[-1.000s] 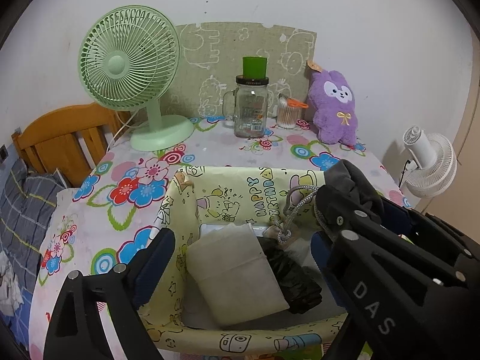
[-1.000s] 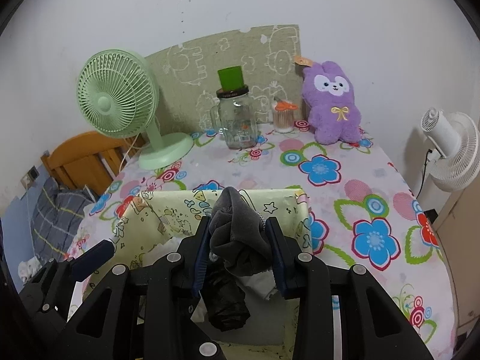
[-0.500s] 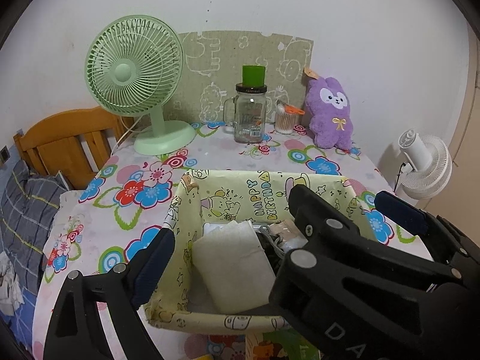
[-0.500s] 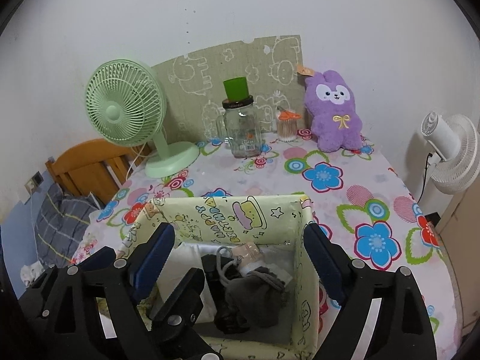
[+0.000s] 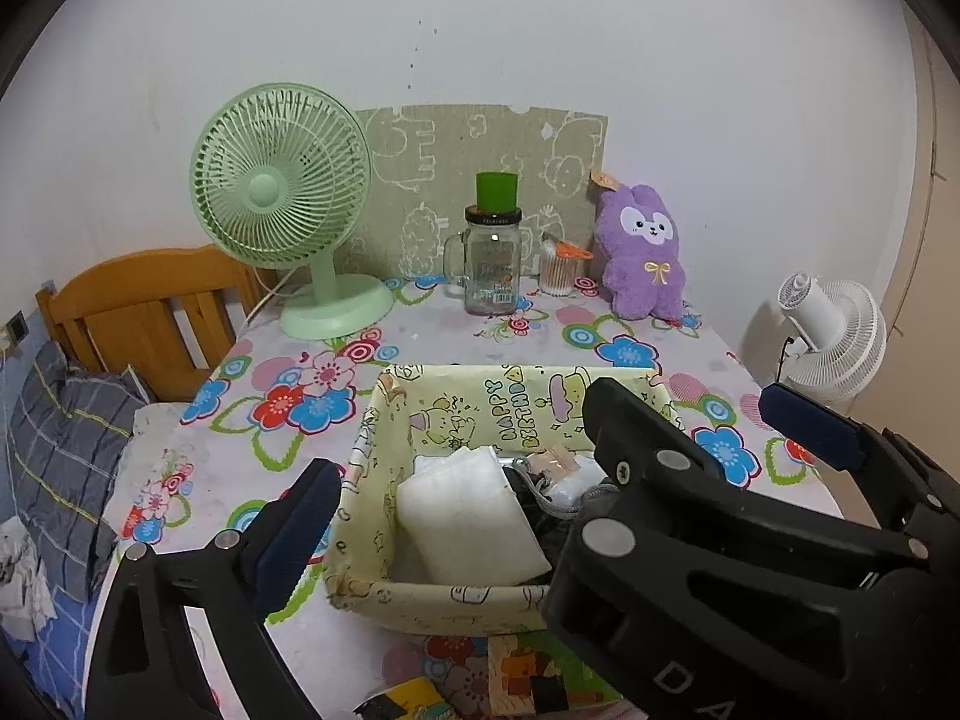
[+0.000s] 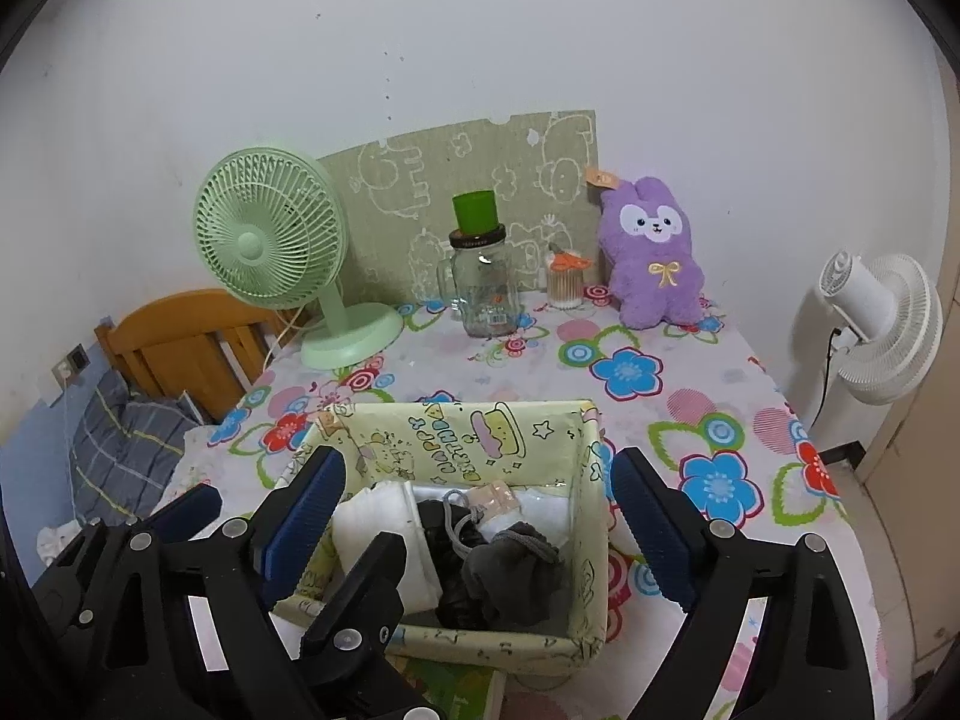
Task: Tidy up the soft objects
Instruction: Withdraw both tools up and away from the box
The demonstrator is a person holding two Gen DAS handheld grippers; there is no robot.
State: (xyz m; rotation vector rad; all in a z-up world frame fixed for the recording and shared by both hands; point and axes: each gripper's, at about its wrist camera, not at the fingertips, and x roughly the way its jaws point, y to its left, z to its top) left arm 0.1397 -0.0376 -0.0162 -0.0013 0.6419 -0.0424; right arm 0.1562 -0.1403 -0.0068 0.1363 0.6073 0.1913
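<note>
- The right tongs [image 6: 474, 531] stand wide apart with nothing between the blue pads; their jaws have just been opening, and the dark grey drawstring pouch [image 6: 510, 570] lies loose below them
- The left tongs [image 5: 444, 498] are also spread wide and empty, their jaws having just opened further; the right tongs' black body crosses in front of their right side in that view
- The grey pouch rests inside the pale yellow cartoon-printed fabric basket [image 6: 591, 480], on a black crumpled item [image 6: 444, 534] and beside a folded white cloth [image 5: 468, 516]
- The basket sits on the flower-patterned counter [image 6: 690, 384], with a colourful booklet [image 5: 534, 672] just in front of it
- Judging by this, the drop-off step looks finished and the hands are clearing away
- The purple plush rabbit [image 6: 654, 258] stands at the back of the counter, well apart from the basket; it seems the likely next soft thing, calling for a long reach past the glass jar [image 6: 483, 288] and a wide grip on its body
</note>
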